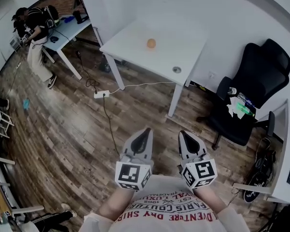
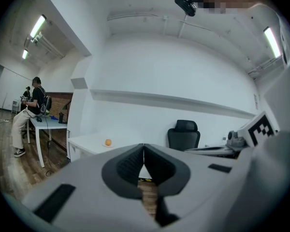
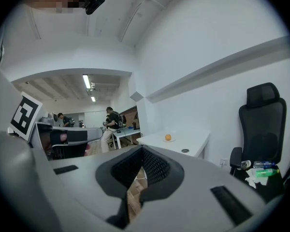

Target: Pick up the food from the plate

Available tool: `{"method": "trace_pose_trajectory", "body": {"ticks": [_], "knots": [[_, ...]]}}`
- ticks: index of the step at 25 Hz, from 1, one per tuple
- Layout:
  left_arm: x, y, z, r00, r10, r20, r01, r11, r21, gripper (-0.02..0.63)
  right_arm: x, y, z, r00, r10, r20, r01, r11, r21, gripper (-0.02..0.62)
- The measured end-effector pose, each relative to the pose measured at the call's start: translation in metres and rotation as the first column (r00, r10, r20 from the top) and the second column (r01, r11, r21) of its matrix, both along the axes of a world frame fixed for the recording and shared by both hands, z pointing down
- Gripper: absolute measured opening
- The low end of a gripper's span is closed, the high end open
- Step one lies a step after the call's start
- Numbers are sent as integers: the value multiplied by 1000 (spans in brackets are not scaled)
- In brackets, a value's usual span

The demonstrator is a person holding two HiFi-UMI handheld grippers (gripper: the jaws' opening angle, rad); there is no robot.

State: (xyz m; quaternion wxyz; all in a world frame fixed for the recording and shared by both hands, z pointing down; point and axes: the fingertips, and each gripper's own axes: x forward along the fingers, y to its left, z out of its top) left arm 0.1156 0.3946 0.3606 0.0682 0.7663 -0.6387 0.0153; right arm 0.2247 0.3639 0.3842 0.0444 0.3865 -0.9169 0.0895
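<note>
A small orange piece of food lies on a pale plate on the white table, far ahead of both grippers. It also shows as a small orange ball in the left gripper view and as the same ball in the right gripper view. My left gripper and right gripper are held side by side close to my chest, over the wooden floor. Both point toward the table. In each gripper view the jaws meet at the tips: left gripper, right gripper. Nothing is between them.
A black office chair with green and white items on its seat stands right of the table. A power strip and cables lie on the floor by the table legs. A person stands at another desk far left. A round grommet sits in the tabletop.
</note>
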Motion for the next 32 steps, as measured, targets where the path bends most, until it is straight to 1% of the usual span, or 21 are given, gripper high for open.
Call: {"method": "trace_pose_trajectory", "body": {"ticks": [5,9,13,22,28,32], "knots": [[-30,-26,5,1000,15,-9,-15,1000,-9,8,-25,-23,5,1000,23,-18,-23,1000,-12,9],[-60,-62,3,998,53,-29,-53,999,-2,8,-54,-56,5,998,57,-31,-57,998,-10,9],[-107,-106,-8,996,79,-33,-78,997,21,8,-98,-96,-1,996,87,-37,-87,996,4,9],[-223,-198,-19,991,131,-35,-130,991,33,8,-207,-179,-9,988,149,-43,-148,989,11,9],[-276,-238,-20,988,145,-56,-143,989,28,8,-255,-218,-13,983,177,-48,-177,984,5,9],[-296,-257,-11,987,138,-88,-137,990,12,8,-272,-238,-9,981,177,-74,-178,984,-1,9]]}}
